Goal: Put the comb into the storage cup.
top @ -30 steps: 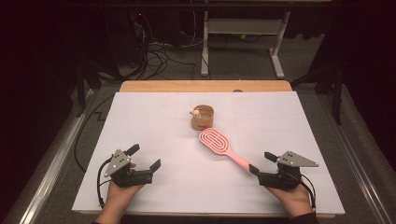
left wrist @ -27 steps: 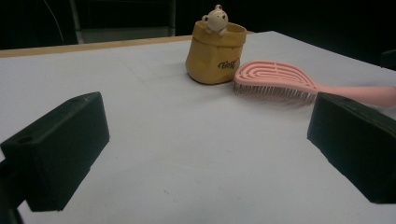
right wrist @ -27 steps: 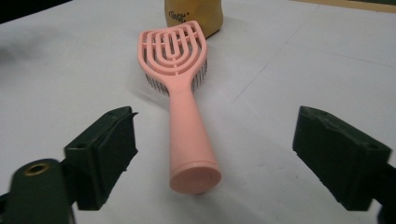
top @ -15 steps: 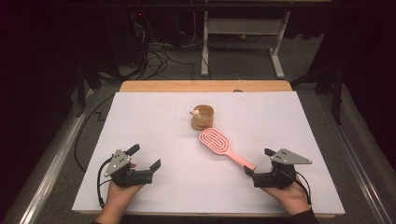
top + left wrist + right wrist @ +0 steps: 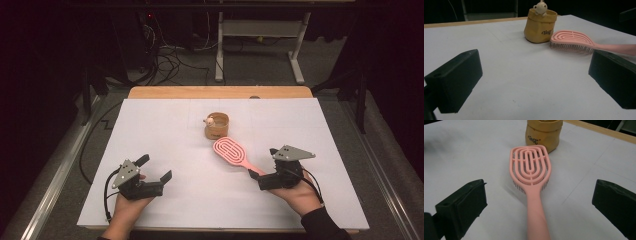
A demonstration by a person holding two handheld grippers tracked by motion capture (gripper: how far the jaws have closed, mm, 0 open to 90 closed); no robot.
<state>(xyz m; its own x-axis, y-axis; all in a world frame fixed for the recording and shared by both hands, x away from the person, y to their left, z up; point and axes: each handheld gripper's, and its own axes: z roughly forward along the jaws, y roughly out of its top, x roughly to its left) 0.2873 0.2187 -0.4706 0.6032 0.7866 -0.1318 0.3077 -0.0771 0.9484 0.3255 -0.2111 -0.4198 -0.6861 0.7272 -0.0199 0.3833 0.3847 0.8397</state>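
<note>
Pink plastic, vented and bristled underneath, the hairbrush [image 5: 231, 151] lies bristles-down on the white table cover [image 5: 165, 130], its head just beside the small tan pouch [image 5: 217, 126] with a little bear figure at its rim, its handle running back toward the person's right side. The right gripper [image 5: 262, 176] sits at the handle's end with its jaws spread wide; they have just been opening, and in the right gripper view the handle [image 5: 537, 220] runs up between them with clear gaps on both sides, so nothing is clamped yet. The step in hand looks like picking the brush up by its handle. To do that well, I would keep the handle centred between the pads and close on its straight part, a little short of the head, where the sides are parallel and the brush is less likely to twist or droop. Coming in low and level should let the pads take the handle's sides without scraping the cover. Lifting straight up would avoid nudging the pouch. The left gripper [image 5: 153, 172] rests well apart on the left with jaws open and empty, pointing toward brush and pouch.
</note>
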